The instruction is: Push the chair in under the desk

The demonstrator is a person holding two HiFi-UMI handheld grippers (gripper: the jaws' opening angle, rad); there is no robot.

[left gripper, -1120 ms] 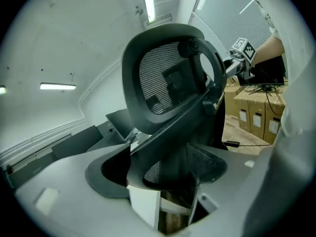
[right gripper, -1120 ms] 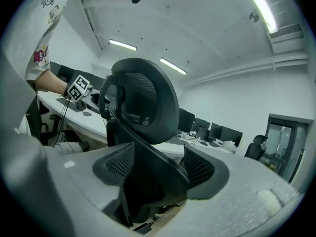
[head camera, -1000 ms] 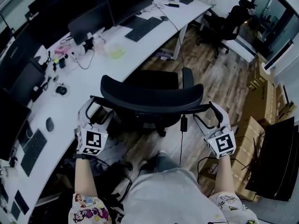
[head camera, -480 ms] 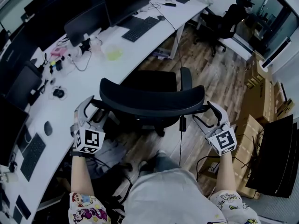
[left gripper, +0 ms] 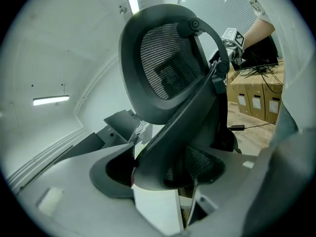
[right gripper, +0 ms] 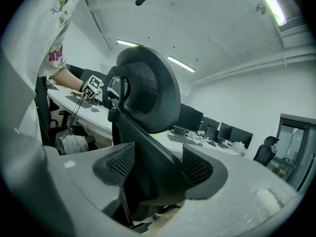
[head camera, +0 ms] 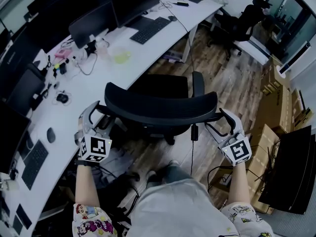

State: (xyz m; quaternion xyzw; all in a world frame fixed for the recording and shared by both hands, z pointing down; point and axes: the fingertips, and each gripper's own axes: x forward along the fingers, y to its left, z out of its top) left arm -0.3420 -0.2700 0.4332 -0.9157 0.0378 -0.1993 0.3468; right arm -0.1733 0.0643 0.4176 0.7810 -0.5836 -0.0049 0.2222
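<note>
A black mesh office chair (head camera: pixel 160 105) stands with its back to me, its seat partly under the long white desk (head camera: pixel 98 78). My left gripper (head camera: pixel 101 116) sits at the left end of the backrest frame, with the frame bar (left gripper: pixel 187 107) filling the gap between its pads (left gripper: pixel 112 171). My right gripper (head camera: pixel 219 122) holds the right end of the backrest. Its mesh pads (right gripper: pixel 198 168) close on the dark frame bar (right gripper: pixel 148 152). The chair's base is mostly hidden under the seat.
Monitors (head camera: pixel 131 4), keyboards (head camera: pixel 150 29), a mouse (head camera: pixel 51 135) and cables lie on the desk. A second black chair (head camera: pixel 242 26) stands at the back right. Cardboard boxes (head camera: pixel 269 142) and a dark screen (head camera: pixel 291 172) line the right side. A cable hangs from the chair to the wooden floor.
Both grippers and the chair's back have shifted only slightly; the left gripper sits a little further left and lower than a second ago. Both grips look the same.
</note>
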